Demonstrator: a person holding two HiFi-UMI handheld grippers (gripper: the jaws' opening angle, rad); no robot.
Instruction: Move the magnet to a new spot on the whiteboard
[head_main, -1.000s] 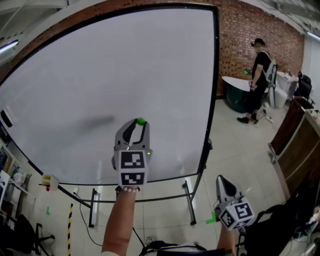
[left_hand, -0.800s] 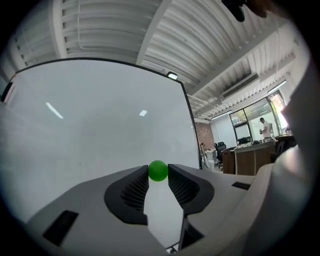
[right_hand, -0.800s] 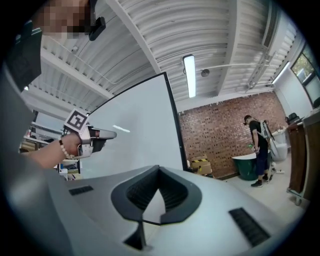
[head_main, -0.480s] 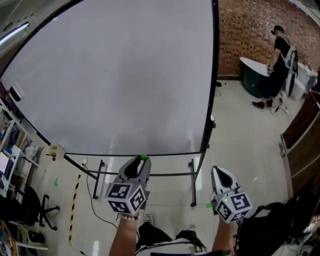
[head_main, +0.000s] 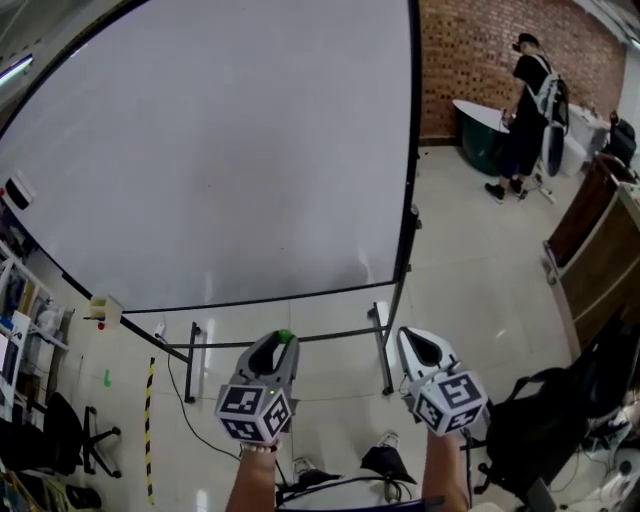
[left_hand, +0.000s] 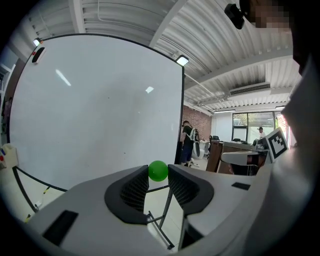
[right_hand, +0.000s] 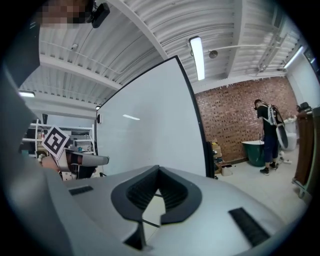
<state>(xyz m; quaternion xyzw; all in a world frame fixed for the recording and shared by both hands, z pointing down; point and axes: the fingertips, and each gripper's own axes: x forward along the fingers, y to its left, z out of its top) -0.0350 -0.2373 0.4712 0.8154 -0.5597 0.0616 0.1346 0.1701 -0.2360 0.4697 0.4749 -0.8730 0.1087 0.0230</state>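
The whiteboard (head_main: 220, 150) stands upright on a wheeled frame and fills the upper left of the head view; its face is bare. My left gripper (head_main: 283, 340) is held low, below the board's bottom edge and away from it. It is shut on a small green ball magnet (head_main: 284, 336). In the left gripper view the magnet (left_hand: 158, 170) sits pinched between the tips of the left gripper (left_hand: 158, 173), with the whiteboard (left_hand: 90, 115) beyond. My right gripper (head_main: 413, 338) hangs beside it, shut and empty; in its own view the right gripper (right_hand: 159, 169) has its tips meeting.
The board's stand legs (head_main: 385, 350) reach onto the floor just ahead of the grippers. A person (head_main: 525, 110) stands by a green tub (head_main: 480, 125) at the brick wall, back right. A wooden counter (head_main: 590, 250) and a black bag (head_main: 545, 430) are right, shelves (head_main: 25, 330) left.
My left gripper has come away from the whiteboard with the green magnet and dropped low toward my body. The right gripper stayed low. The head view has tilted further down.
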